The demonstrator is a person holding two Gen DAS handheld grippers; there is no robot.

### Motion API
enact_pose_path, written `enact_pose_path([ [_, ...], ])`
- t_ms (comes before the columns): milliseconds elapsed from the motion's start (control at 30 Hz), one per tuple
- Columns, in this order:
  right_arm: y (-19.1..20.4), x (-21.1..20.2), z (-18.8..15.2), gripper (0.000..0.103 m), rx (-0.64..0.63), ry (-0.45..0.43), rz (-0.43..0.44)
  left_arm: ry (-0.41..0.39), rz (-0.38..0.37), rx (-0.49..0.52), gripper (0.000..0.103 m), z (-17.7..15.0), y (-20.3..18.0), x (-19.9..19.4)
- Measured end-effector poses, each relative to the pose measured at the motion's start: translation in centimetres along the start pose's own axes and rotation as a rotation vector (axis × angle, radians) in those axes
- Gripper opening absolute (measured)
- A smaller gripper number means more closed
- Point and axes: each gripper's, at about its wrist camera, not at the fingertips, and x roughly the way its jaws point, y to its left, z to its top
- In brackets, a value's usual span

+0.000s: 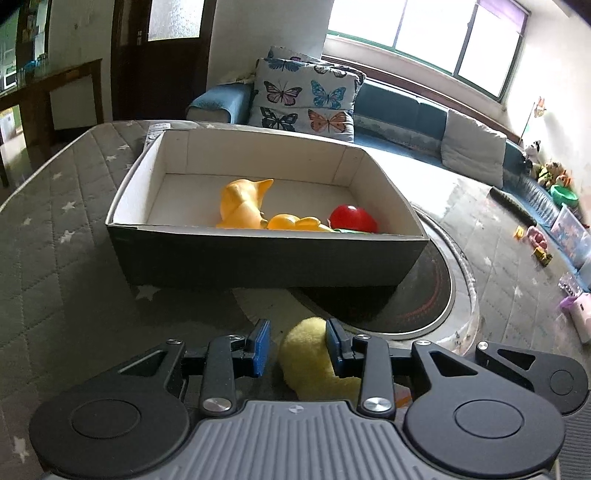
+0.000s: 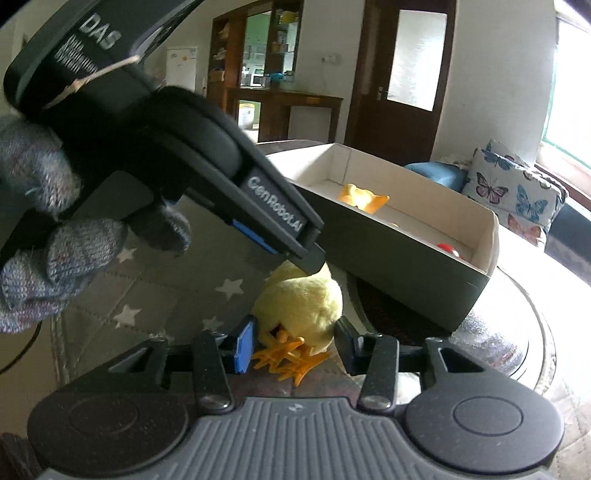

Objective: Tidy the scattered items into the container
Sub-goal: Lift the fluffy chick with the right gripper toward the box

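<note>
Daylit room, backlit, heavy fisheye.
Window (image 1: 424, 29) beyond the left hand-held gripper (image 1: 297, 347) is blown out white; box (image 1: 258, 254) drops a soft shadow toward it. Gloved hand (image 2: 40, 236) up-left of the right hand-held gripper (image 2: 291, 345) is blurred. Edges bend, corners vignette dark.

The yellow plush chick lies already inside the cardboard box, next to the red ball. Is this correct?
Not quite. The yellow plush chick lies outside the cardboard box, on the quilted mat before its near wall, as the right wrist view shows. The red ball is indeed inside.
</note>
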Motion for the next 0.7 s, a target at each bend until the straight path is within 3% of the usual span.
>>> enact_pose_path([
  [267, 0.5, 0.2, -0.2, 0.046, 0.032, 0.001, -0.028, -0.004, 0.048, 0.07, 0.036, -0.7, -1.6, -0.1],
  [467, 0.6, 0.2, -0.1, 0.047, 0.058, 0.006, -0.04, 0.004, 0.051, 0.062, 0.036, -0.5, -1.7, -0.1],
  [700, 0.6, -0.2, -0.1, 0.046, 0.057, 0.011, -0.043, 0.032, -0.021, -0.051, 0.035, 0.3, 0.5, 0.0],
])
